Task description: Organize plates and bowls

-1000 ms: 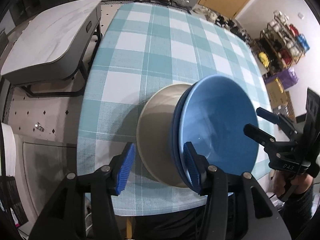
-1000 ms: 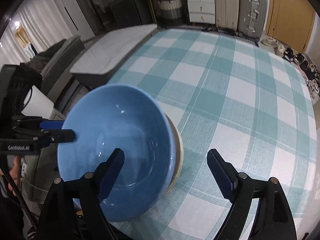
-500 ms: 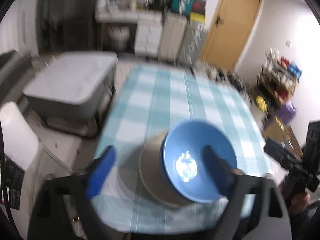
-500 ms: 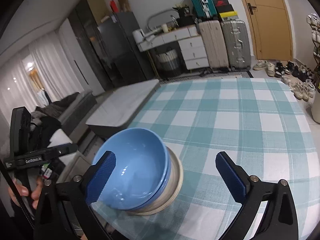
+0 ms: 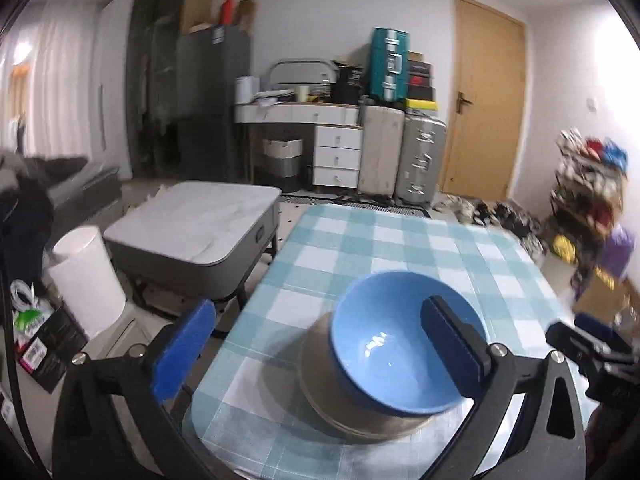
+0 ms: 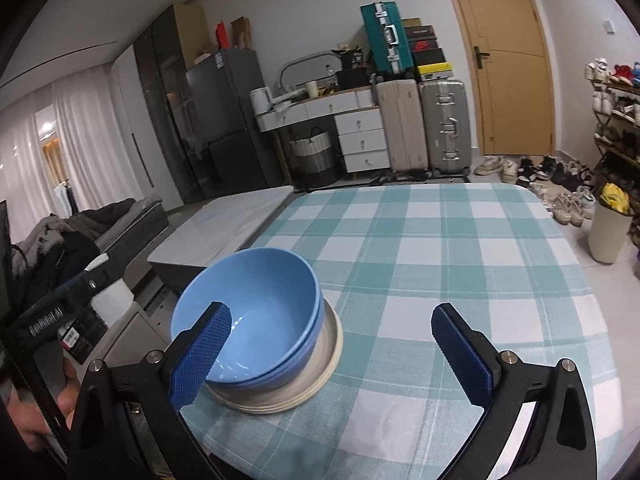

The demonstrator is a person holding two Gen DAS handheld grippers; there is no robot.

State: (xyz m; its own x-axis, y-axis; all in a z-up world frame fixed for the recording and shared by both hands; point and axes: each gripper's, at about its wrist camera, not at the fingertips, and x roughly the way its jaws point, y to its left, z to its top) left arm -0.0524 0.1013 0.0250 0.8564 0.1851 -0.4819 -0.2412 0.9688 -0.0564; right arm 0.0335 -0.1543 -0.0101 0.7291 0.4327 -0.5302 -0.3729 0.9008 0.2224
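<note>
Blue bowls (image 6: pixel 256 312), glossy and round, nested one inside another, sit on a stack of beige plates (image 6: pixel 320 376) near the table's front-left corner, on a teal-and-white checked tablecloth (image 6: pixel 460 248) of woven texture. From the right wrist view at least two blue rims show, stacked flush; the plates beneath are matte with a broad flat lip. Left gripper (image 5: pixel 320 350): jaws have just been opening and stand spread wide, nothing pressed by the ribbed blue pads; the bowls sit beyond and between the fingers, apart from them. Right gripper (image 6: pixel 332 356): jaws likewise just opened out, wide, released, with bare cloth between the pads and the bowl stack off behind its left finger. Rest of the cloth is bare. Beside the table on the left stands a low grey table with a marble-like top (image 5: pixel 196 224), and near it a white cylindrical bin (image 5: pixel 86 280). Against the far wall: hard-shell suitcases (image 6: pixel 444 124), a white drawer unit (image 6: pixel 362 140), a wooden door (image 6: pixel 512 56). Shoes (image 6: pixel 536 176) lie scattered on the floor at right.
</note>
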